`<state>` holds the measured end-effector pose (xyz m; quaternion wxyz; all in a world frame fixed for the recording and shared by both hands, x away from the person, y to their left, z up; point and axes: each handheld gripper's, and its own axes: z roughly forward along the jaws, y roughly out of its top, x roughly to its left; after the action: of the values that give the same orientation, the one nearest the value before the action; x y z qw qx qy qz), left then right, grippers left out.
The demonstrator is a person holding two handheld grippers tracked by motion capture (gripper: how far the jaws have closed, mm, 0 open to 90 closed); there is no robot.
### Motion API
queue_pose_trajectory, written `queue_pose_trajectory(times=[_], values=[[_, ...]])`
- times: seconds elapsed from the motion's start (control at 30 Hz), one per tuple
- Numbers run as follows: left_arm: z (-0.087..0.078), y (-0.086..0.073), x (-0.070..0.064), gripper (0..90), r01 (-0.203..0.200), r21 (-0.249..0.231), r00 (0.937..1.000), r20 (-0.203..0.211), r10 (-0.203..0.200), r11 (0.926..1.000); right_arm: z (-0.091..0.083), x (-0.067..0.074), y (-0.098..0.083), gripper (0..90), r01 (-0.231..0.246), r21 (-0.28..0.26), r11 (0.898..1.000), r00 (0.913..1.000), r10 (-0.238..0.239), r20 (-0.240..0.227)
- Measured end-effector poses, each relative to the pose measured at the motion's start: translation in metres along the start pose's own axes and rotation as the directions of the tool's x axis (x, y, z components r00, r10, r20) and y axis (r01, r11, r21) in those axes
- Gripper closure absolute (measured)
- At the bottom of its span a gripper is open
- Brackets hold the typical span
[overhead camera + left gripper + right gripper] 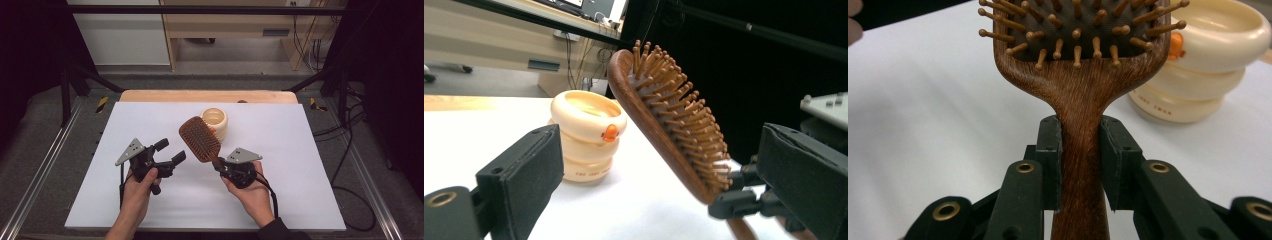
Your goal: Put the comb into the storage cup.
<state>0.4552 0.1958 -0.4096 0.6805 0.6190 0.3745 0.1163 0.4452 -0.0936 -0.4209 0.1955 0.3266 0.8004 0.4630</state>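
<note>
Jaws of right gripper (1081,165) clamp hairbrush (1083,90) handle (bristles up).

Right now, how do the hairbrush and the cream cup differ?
The hairbrush is dark brown wood, flat and bristled; the cream cup is pale, round and ribbed. The hairbrush is held tilted above the table by the right gripper; the cream cup stands upright on it.

floor: grey carpet (40,130) | beyond table: light wooden desk (225,22) | sides: black curtains (385,60)
</note>
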Motion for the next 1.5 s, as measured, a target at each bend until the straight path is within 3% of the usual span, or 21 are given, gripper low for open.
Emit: queue_pose_trajectory(times=[0.33,0.53,0.67,0.8,0.93,1.17,1.3,1.37,1.5], values=[[0.002,-0.003,0.000,7.1,0.037,0.012,0.9993,0.004,-0.037,0.9992,0.006,0.018,0.002,72.9,0.078,-0.016,0.997,0.9966,-0.079,-0.024],[0.000,-0.002,0.003,13.7,0.112,-0.005,0.9937,0.008,-0.111,0.9937,0.012,0.031,0.001,72.9,0.127,-0.009,0.992,0.9912,-0.128,-0.034],[-0.001,-0.004,0.007,20.1,0.161,-0.014,0.9868,0.013,-0.161,0.9868,0.015,0.037,0.001,72.9,0.149,-0.009,0.989,0.9878,-0.149,-0.045],[-0.003,-0.005,0.011,28.2,0.228,-0.027,0.9733,0.029,-0.228,0.9732,0.018,0.041,0.001,72.9,0.160,-0.005,0.987,0.9857,-0.160,-0.052],[-0.004,-0.005,0.013,37.4,0.259,-0.031,0.9657,0.023,-0.259,0.9653,0.020,0.042,0.001,72.9,0.155,-0.008,0.988,0.9862,-0.155,-0.058],[-0.010,-0.002,0.012,47.4,0.291,-0.036,0.9566,0.018,-0.291,0.9560,0.021,0.045,0.001,72.9,0.156,-0.010,0.988,0.9859,-0.156,-0.060],[-0.013,0.000,0.010,50.0,0.296,-0.026,0.9551,0.014,-0.296,0.9547,0.023,0.047,0.000,72.8,0.160,-0.010,0.987,0.9850,-0.161,-0.063],[-0.013,0.001,0.009,50.6,0.309,-0.035,0.9509,0.013,-0.309,0.9503,0.024,0.048,0.000,72.8,0.157,-0.013,0.987,0.9853,-0.158,-0.066],[-0.014,0.001,0.007,51.2,0.297,-0.034,0.9547,0.009,-0.297,0.9541,0.027,0.047,-0.001,72.6,0.146,-0.015,0.989,0.9860,-0.147,-0.079]])
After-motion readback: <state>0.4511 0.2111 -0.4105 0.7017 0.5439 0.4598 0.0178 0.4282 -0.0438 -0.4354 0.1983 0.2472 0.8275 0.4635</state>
